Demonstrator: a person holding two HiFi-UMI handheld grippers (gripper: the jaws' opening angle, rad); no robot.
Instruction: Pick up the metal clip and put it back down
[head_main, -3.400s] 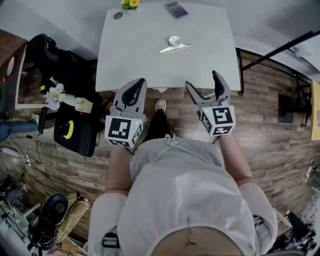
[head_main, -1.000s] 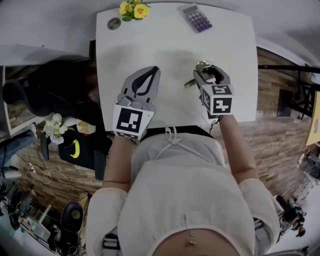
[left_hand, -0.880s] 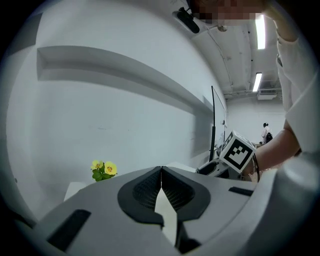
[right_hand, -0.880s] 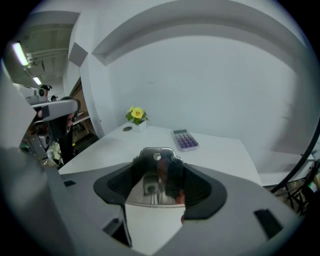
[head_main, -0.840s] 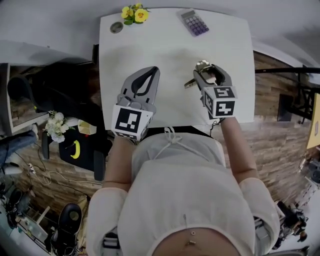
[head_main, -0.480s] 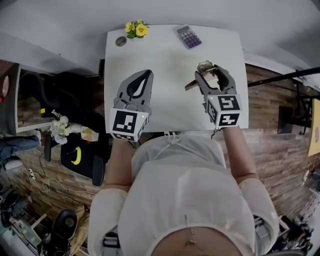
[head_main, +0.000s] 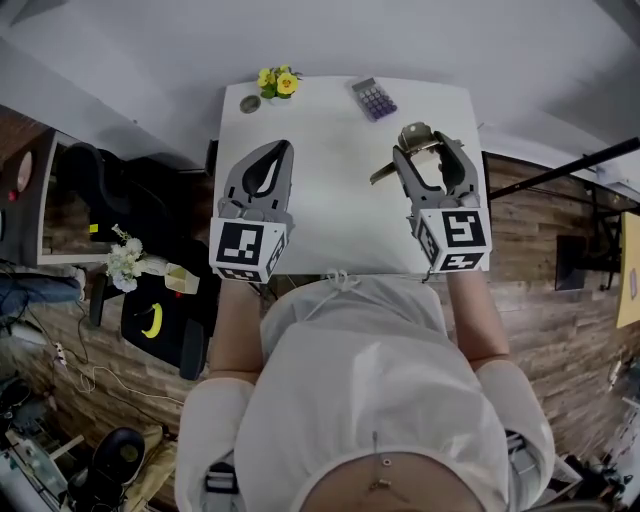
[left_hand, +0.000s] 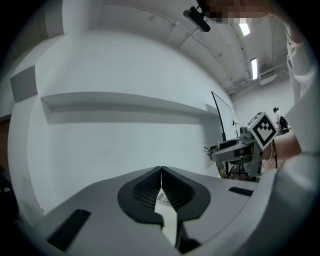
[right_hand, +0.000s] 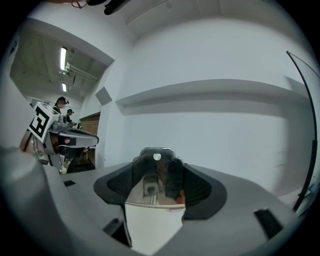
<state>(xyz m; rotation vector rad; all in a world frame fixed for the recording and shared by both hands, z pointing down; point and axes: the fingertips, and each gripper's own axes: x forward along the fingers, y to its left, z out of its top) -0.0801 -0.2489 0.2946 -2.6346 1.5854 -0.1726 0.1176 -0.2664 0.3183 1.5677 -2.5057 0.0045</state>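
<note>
The right tongs (head_main: 427, 150) hold the clip (head_main: 411, 133). The jaws stand partly open, and each one presses on a side of the clip's shiny handle. In the right gripper view the clip (right_hand: 156, 182) fills the gap between the jaws, with its flat silver part hanging down toward the camera. Behind it there is only a pale wall (right_hand: 225, 125) and no worktop, so the clip looks lifted up in the air. In the head view it sits over the far right part of the white worktop (head_main: 335, 210).

The left tongs (head_main: 277, 150) are closed and hold nothing. In the left gripper view the two jaws (left_hand: 161, 174) meet tip to tip. They hang over the left part of the worktop, well apart from the clip.

A calculator (head_main: 373, 98) and some yellow flowers (head_main: 278, 82) lie at the far edge, away from both tongs.

So the pick-up step looks done. The step in hand is the carry, and the put-down comes next. For that, the right tongs need to come down over a bare spot on the worktop until the clip rests on it. Then the jaws need to open wider to let go. The clip is smooth metal, so a slow move down seems best, so that it does not slip or tip. The left tongs have no job here and can stay out of the way.
</note>
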